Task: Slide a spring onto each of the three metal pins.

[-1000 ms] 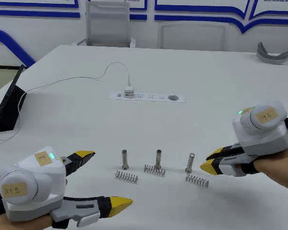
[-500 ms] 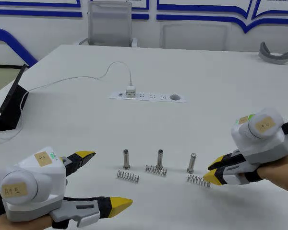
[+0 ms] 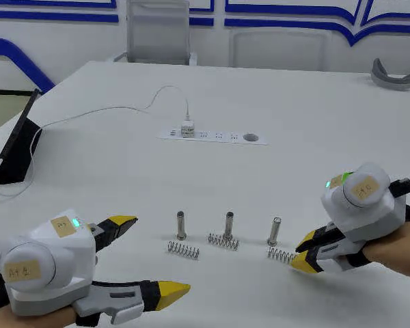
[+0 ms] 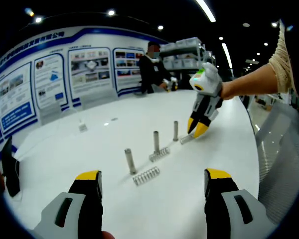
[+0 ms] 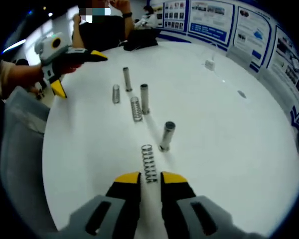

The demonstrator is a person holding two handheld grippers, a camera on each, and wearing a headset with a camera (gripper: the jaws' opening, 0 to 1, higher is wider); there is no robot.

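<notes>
Three metal pins stand upright in a row on the white table: left pin (image 3: 181, 224), middle pin (image 3: 228, 224), right pin (image 3: 274, 231). One spring lies in front of each: left spring (image 3: 183, 249), middle spring (image 3: 223, 240), right spring (image 3: 280, 255). My right gripper (image 3: 303, 251) sits low at the right spring's outer end. In the right gripper view that spring (image 5: 149, 163) reaches in between the narrowly parted jaws of the right gripper (image 5: 150, 178). My left gripper (image 3: 150, 256) hovers wide open at the front left, holding nothing, facing the left spring (image 4: 146, 175).
A white power strip (image 3: 208, 136) with a plugged charger (image 3: 187, 128) and its cable lies mid-table. A dark slanted screen (image 3: 14, 147) stands at the left edge. Chairs line the far side, and a grey curved object (image 3: 393, 74) lies at the far right.
My right gripper has come down and in toward the right spring, its tips now at the spring's end. The left gripper has stayed put.
</notes>
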